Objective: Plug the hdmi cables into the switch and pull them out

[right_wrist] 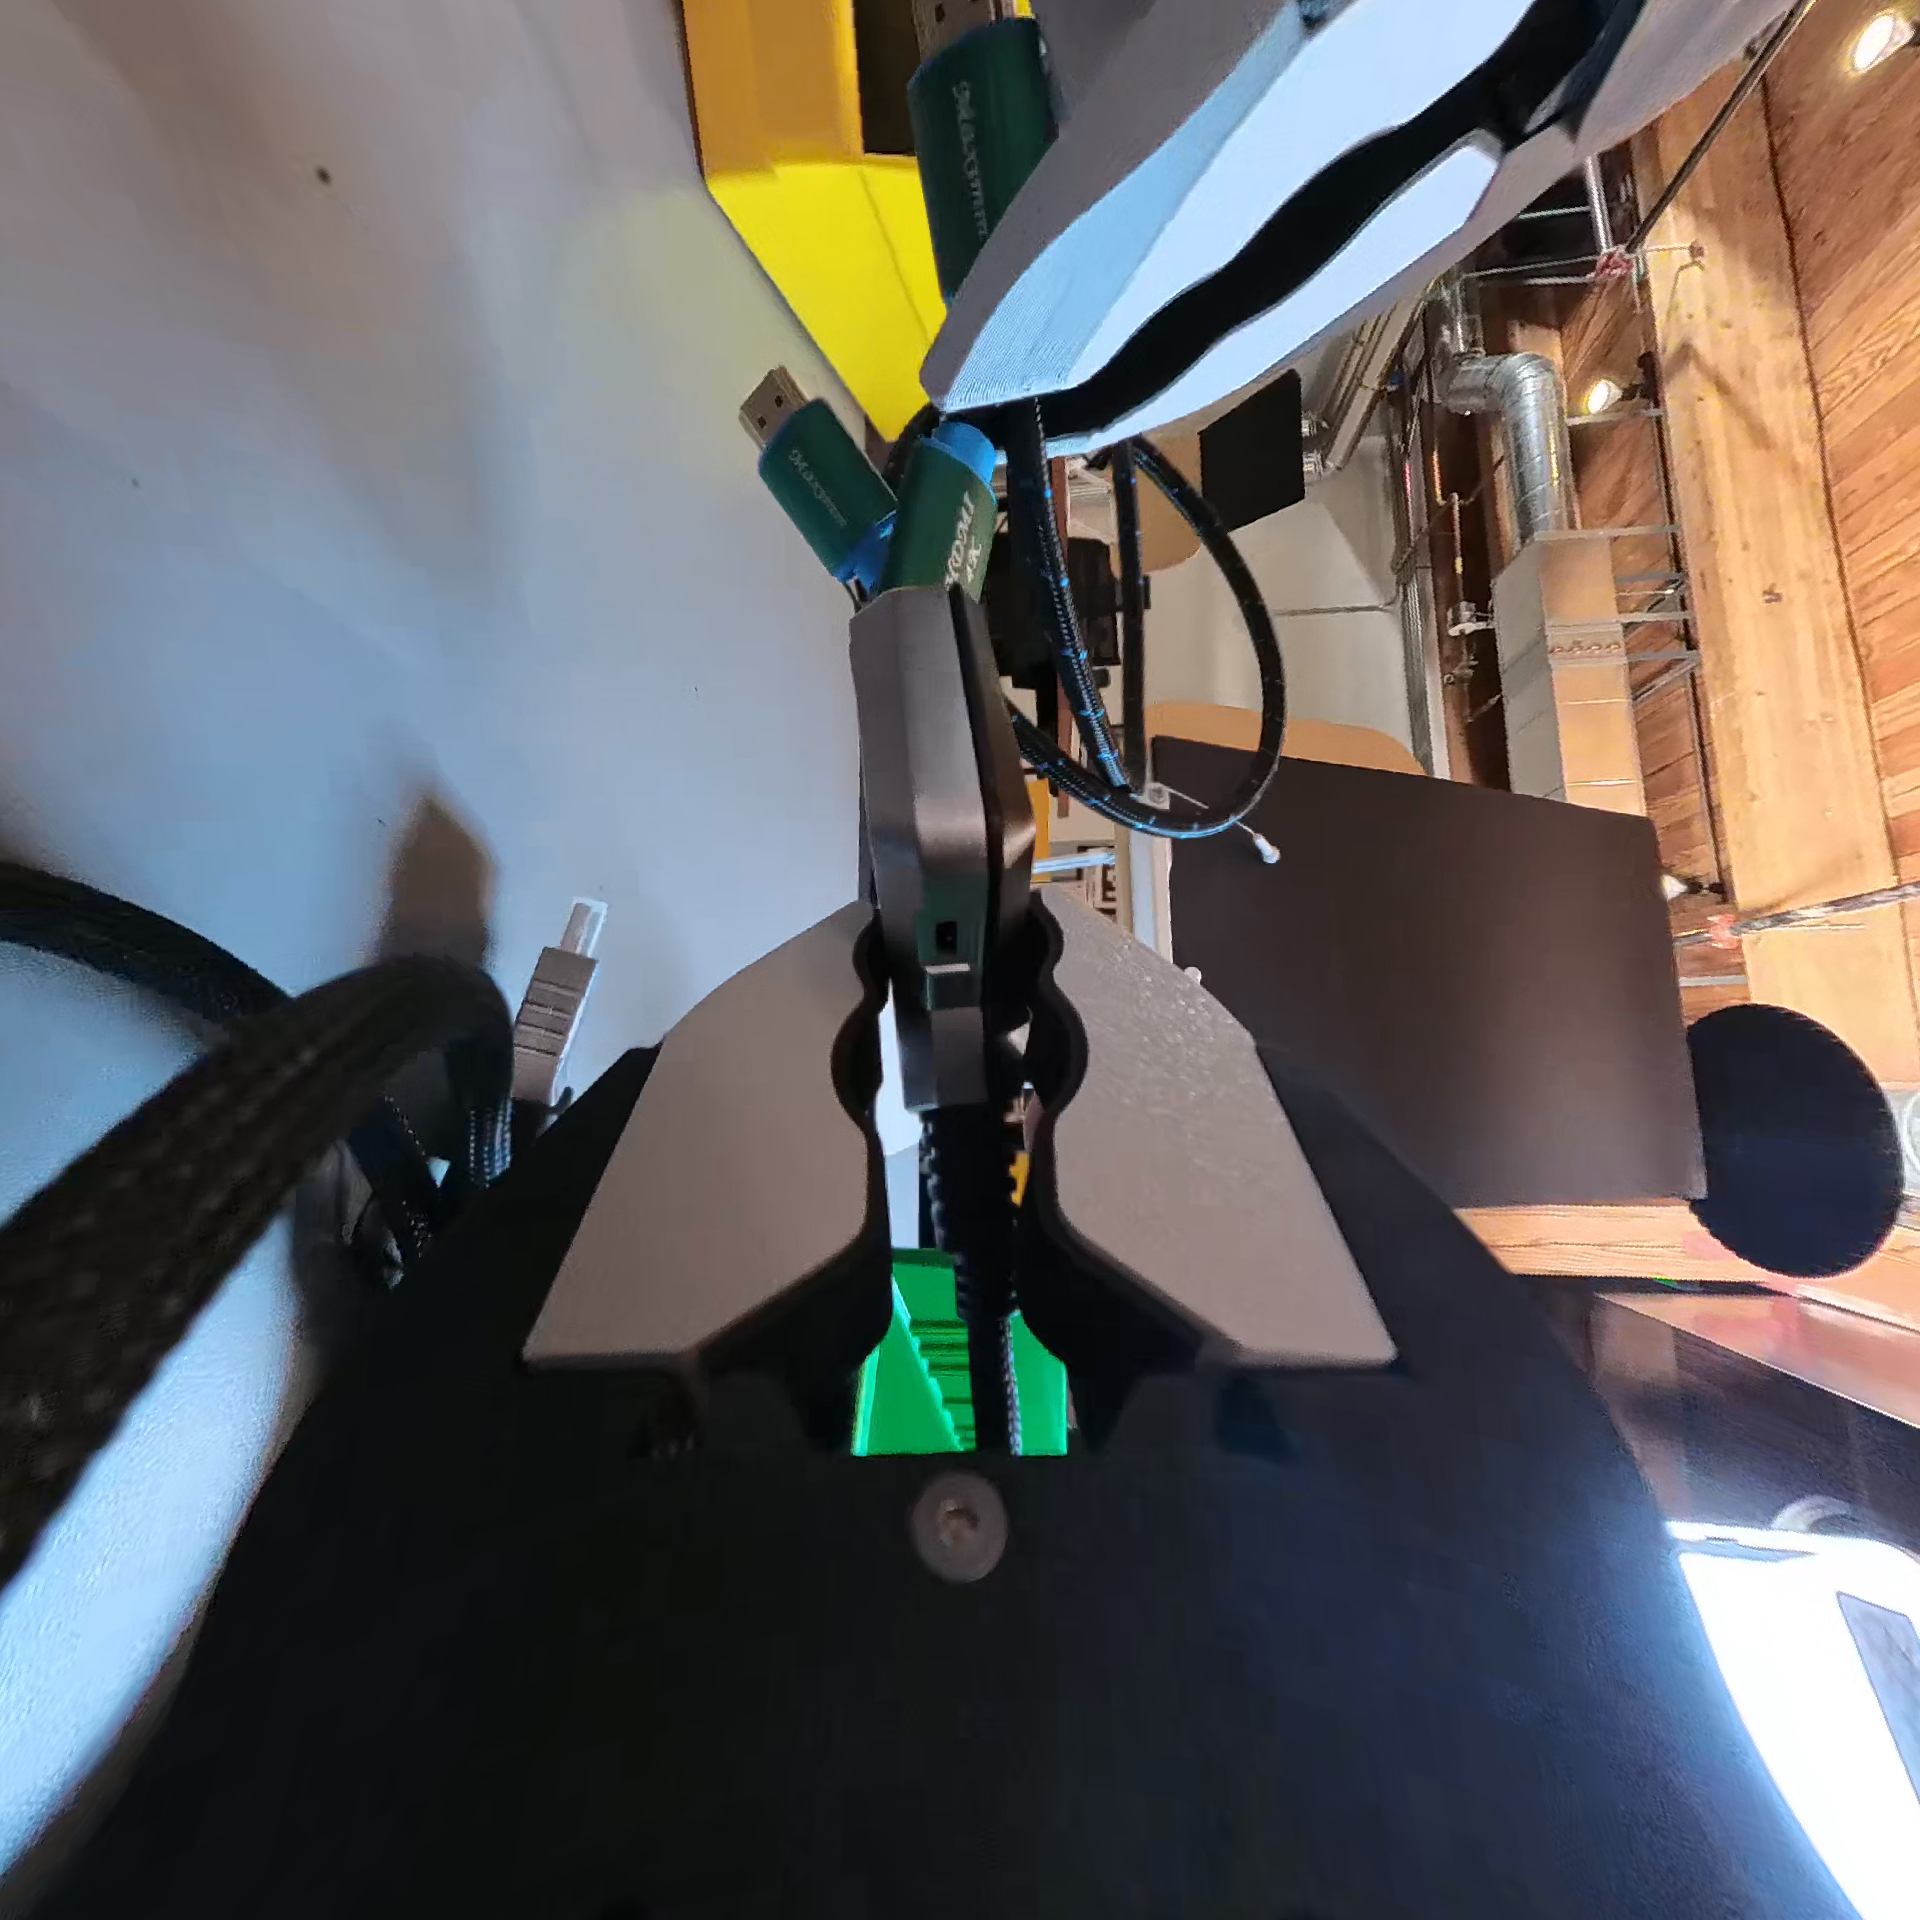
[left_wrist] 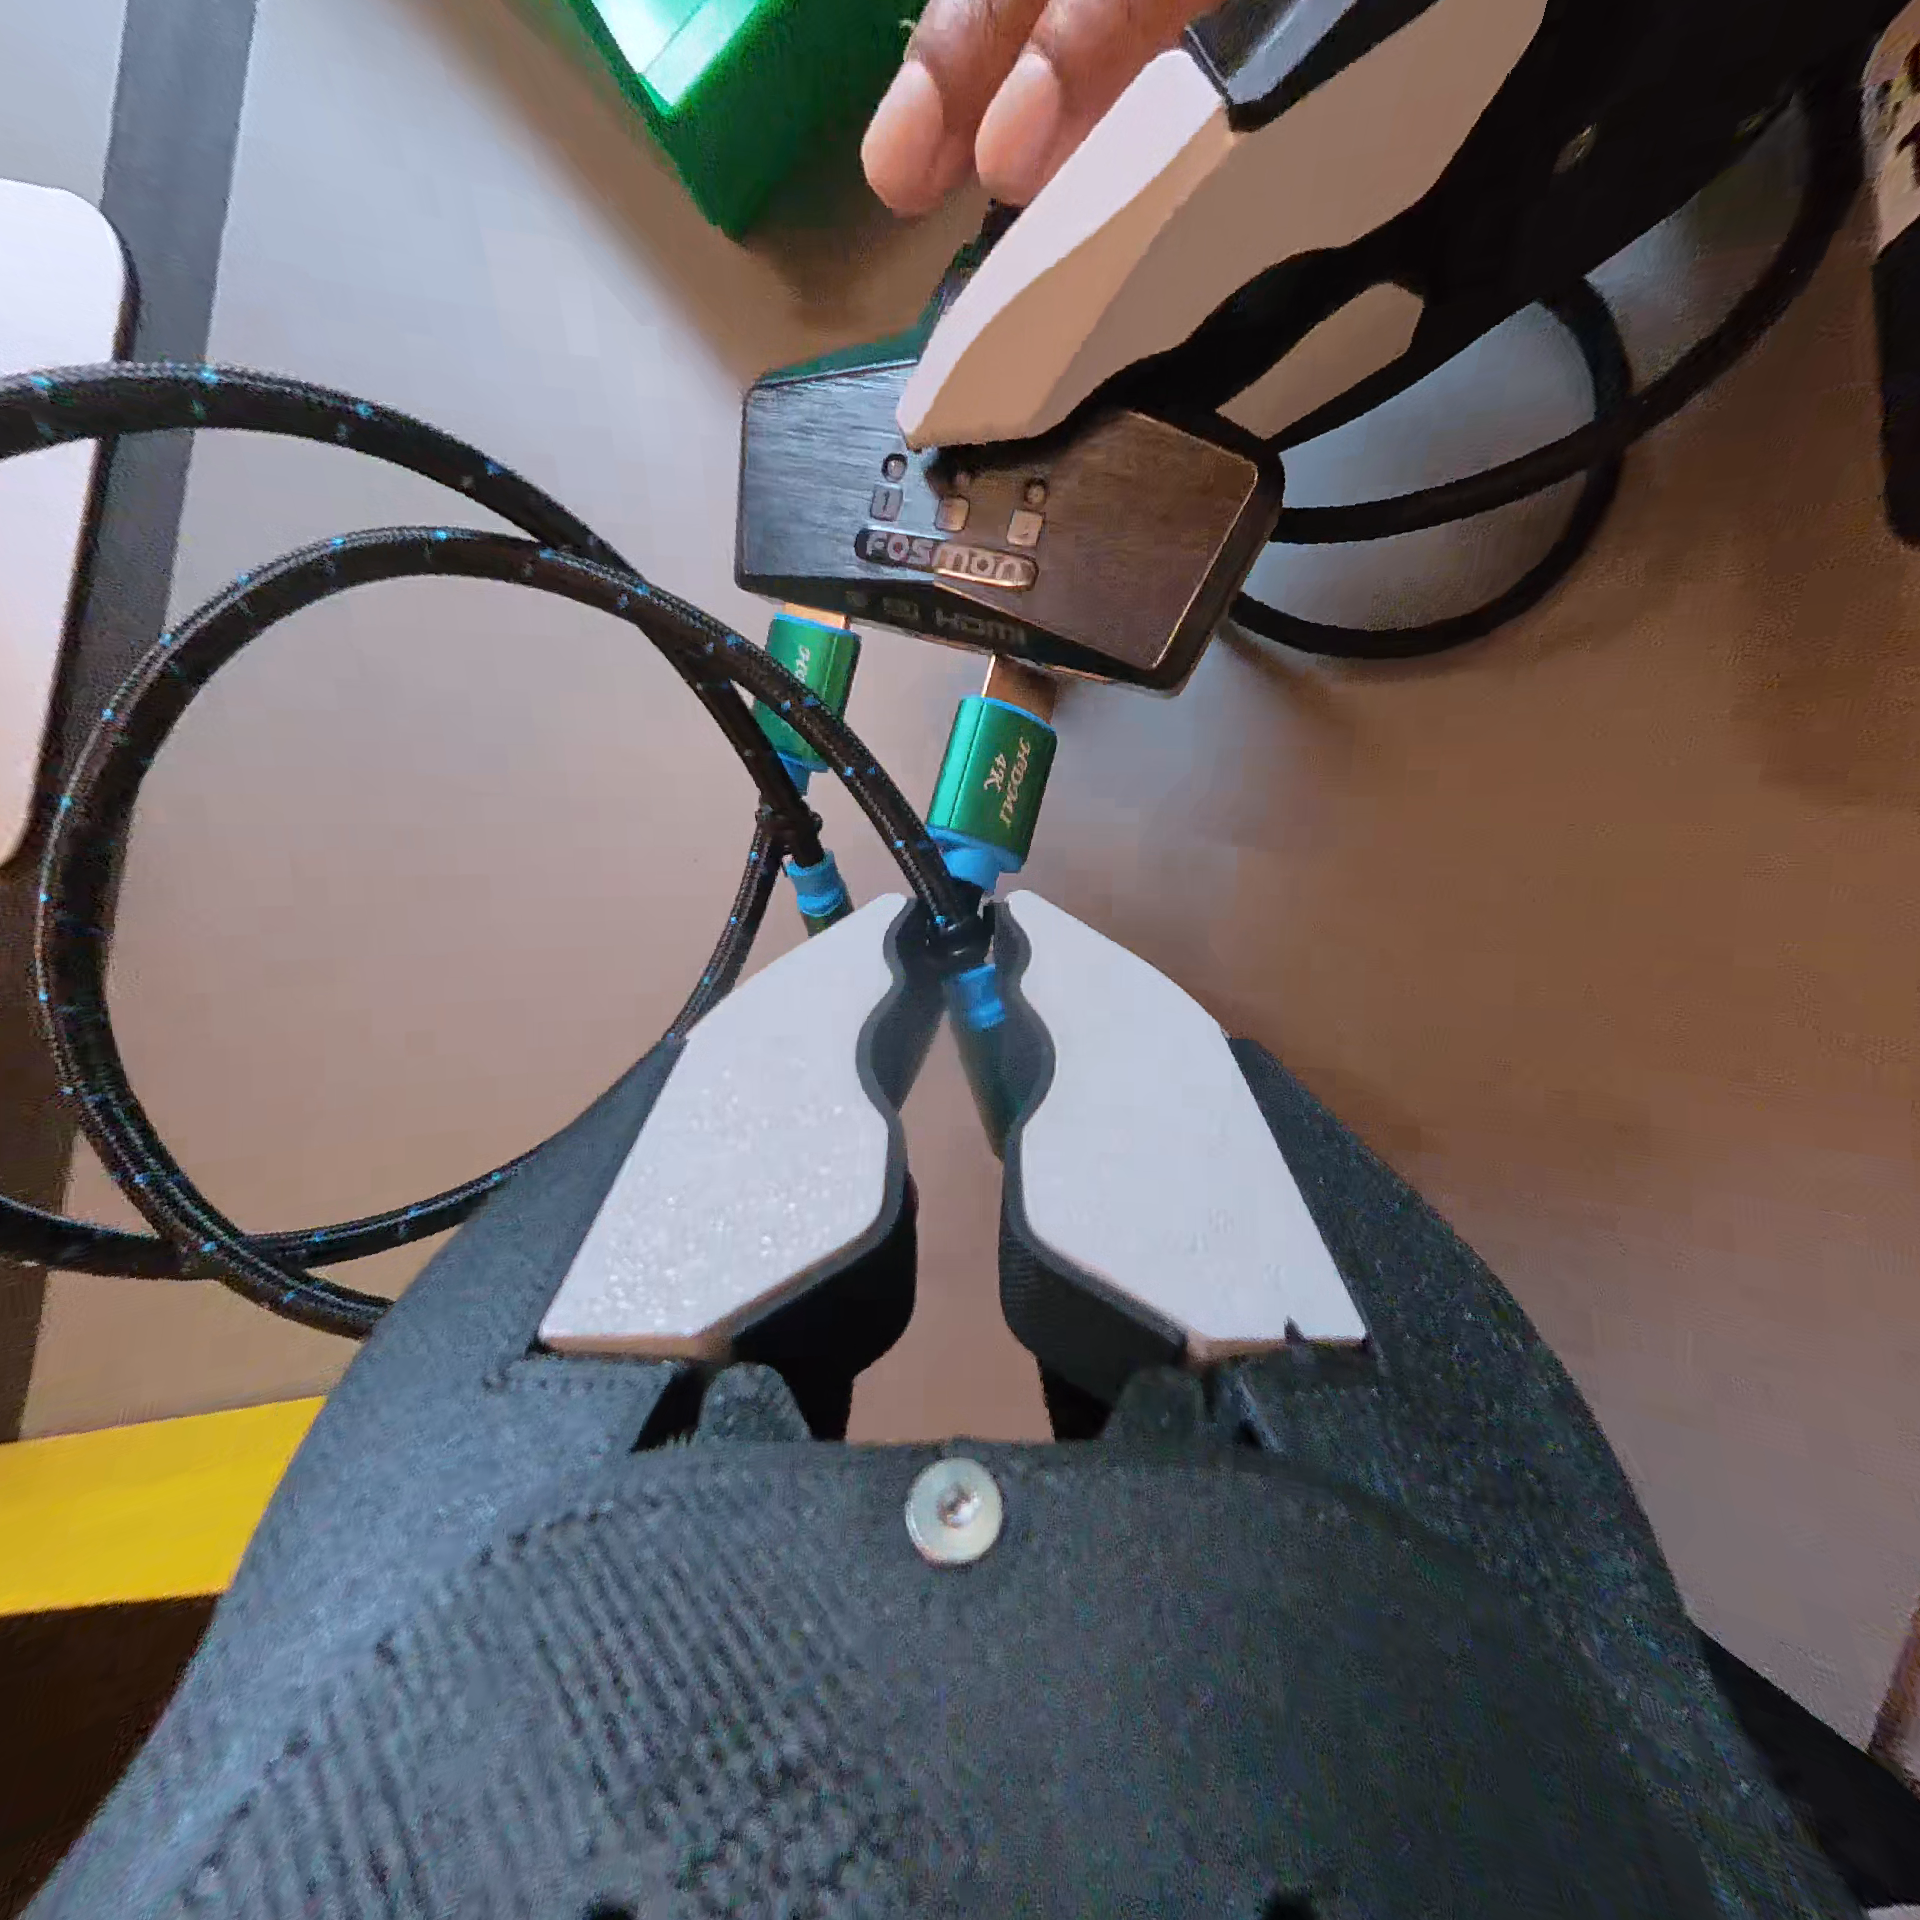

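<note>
The black HDMI switch [left_wrist: 997,540] is lifted off the table, clamped by my right gripper [right_wrist: 951,925], which also shows in the left wrist view [left_wrist: 1039,301]. My left gripper [left_wrist: 951,914] is shut on the braided cable just behind a green HDMI plug [left_wrist: 992,774]. That plug sits in the switch's right port with part of its metal tip showing. A second green plug [left_wrist: 805,696] sits deeper in the left port. In the right wrist view the switch [right_wrist: 940,790] is edge-on, with one green plug [right_wrist: 940,520] entering it and a loose plug [right_wrist: 821,488] beside it.
Black-and-blue braided cable loops [left_wrist: 395,582] lie on the table at left. The switch's own cable [left_wrist: 1507,499] curls behind it. A green box [left_wrist: 748,104], a yellow box [left_wrist: 135,1496] and a hand [left_wrist: 966,104] are nearby. A thick black cable [right_wrist: 208,1122] and a grey connector [right_wrist: 561,987] lie at left. The grippers' ends are close to 8 centimeters from one another.
</note>
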`<state>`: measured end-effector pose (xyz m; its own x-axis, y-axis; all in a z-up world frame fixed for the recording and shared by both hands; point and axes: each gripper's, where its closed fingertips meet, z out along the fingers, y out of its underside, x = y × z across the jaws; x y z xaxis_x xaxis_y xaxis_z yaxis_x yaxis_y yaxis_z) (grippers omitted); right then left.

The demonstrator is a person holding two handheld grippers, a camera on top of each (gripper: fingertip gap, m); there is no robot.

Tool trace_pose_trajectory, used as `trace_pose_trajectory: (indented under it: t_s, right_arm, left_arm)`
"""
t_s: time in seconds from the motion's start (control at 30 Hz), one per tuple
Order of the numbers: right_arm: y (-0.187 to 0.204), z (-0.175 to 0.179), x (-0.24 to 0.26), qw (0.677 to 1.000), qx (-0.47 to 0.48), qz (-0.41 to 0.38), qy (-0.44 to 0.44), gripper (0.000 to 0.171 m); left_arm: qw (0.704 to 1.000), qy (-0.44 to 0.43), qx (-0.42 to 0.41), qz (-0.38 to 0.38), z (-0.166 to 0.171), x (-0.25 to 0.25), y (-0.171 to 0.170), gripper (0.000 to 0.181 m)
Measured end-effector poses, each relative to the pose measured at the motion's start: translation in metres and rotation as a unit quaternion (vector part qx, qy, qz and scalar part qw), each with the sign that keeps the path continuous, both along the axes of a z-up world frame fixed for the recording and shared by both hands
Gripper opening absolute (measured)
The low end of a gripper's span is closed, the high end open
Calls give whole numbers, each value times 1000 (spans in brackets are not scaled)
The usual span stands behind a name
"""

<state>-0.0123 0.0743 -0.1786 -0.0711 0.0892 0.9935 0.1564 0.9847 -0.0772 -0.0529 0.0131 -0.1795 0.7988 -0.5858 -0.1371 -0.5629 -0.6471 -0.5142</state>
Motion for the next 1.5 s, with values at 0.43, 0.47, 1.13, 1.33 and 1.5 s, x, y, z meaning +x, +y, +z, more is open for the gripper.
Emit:
trace_pose_trajectory:
  t_s: [0.43,0.47,1.13,1.33,1.5]
  right_arm:
    - [7,-3,1,1000,15,-10,20,25]
    - [7,-2,2,1000,15,-8,22,25]
    - [11,-8,-3,998,48,-38,18,31]
    - [9,-11,-3,998,46,-35,1,28]
    - [14,-8,-1,998,-51,-34,-5,25]
  left_arm:
    - [969,-238,-59,-14,-17,13,4,11]
    - [964,-260,-59,-14,-15,12,4,11]
    - [946,-318,-50,24,-16,10,15,11]
    - [935,-347,-62,40,-23,8,19,11]
    - [944,-328,-26,38,-15,7,25,13]
